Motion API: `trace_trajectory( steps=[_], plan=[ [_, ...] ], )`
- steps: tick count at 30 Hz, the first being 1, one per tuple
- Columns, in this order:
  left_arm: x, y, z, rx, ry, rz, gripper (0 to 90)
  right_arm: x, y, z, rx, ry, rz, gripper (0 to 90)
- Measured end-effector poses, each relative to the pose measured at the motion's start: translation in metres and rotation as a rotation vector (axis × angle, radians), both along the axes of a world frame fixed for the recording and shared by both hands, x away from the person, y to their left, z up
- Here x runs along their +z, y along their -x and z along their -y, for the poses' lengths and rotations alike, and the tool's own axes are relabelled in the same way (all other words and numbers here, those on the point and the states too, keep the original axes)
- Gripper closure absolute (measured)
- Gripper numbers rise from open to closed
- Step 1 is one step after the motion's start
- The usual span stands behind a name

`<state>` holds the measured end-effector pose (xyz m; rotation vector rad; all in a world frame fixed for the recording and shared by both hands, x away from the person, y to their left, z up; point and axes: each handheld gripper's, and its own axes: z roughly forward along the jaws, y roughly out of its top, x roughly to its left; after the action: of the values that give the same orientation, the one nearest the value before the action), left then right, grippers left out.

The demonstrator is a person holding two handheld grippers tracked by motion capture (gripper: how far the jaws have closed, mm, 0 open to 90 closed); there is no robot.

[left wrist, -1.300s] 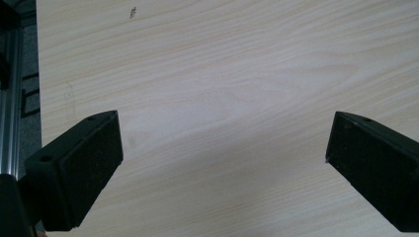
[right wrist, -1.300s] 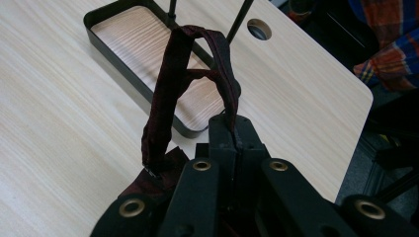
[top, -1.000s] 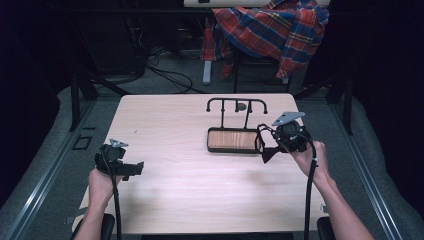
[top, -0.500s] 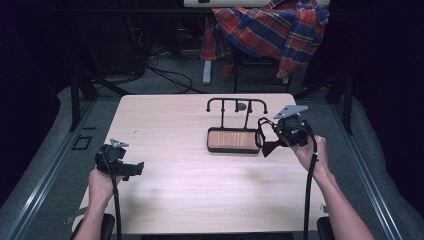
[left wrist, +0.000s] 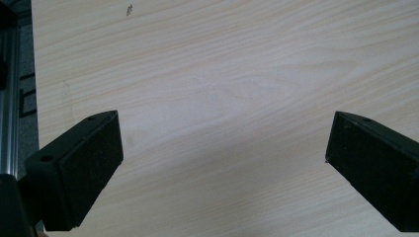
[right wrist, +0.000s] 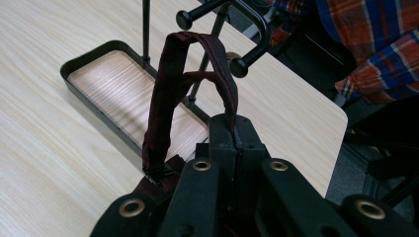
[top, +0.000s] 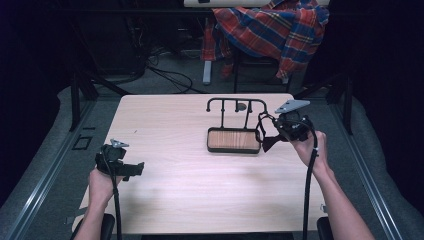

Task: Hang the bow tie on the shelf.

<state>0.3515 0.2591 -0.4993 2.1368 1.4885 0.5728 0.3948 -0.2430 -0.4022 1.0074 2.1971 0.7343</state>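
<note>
A black stand (top: 235, 105) with hooked bar ends rises from a black tray with a wooden floor (top: 234, 140) right of the table's middle. My right gripper (top: 270, 134) hovers at the stand's right end, shut on a dark maroon strap loop (top: 261, 131). In the right gripper view the strap loop (right wrist: 220, 74) arches up from the gripper (right wrist: 232, 129) just in front of the stand's knobbed bar ends (right wrist: 247, 29), above the tray (right wrist: 111, 81). My left gripper (top: 134, 169) rests near the table's front left, open, with only bare wood between its jaws (left wrist: 222, 143).
A plaid shirt (top: 280, 30) hangs over a chair behind the table. Cables (top: 165, 75) lie on the floor at the back left. A small round object (top: 242, 106) sits on the table behind the stand. Metal rails run along both table sides.
My right gripper has risen a little and moved toward the stand's right end with the strap in it. The left gripper has stayed put.
</note>
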Motion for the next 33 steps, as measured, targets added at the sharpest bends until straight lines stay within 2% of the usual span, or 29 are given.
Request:
trace_trajectory(
  steps=[11,14,18,22,33],
  plan=[
    [-0.001,0.000,0.000,-0.002,-0.002,-0.001,1.3,0.003,-0.010,-0.003,-0.008,-0.020,0.019,89.4],
    [-0.001,0.000,0.001,-0.004,-0.005,-0.003,1.3,0.004,-0.016,-0.002,-0.024,-0.037,0.026,89.4],
    [-0.001,0.000,0.001,-0.006,-0.007,-0.004,1.3,0.004,-0.021,-0.001,-0.040,-0.034,0.024,89.4],
    [-0.001,0.000,0.001,-0.007,-0.007,-0.005,1.3,0.000,-0.031,0.002,-0.077,-0.060,0.021,89.4],
    [-0.001,0.000,0.001,-0.009,-0.007,-0.008,1.3,-0.011,-0.047,0.006,-0.131,-0.082,0.009,89.2]
  ],
)
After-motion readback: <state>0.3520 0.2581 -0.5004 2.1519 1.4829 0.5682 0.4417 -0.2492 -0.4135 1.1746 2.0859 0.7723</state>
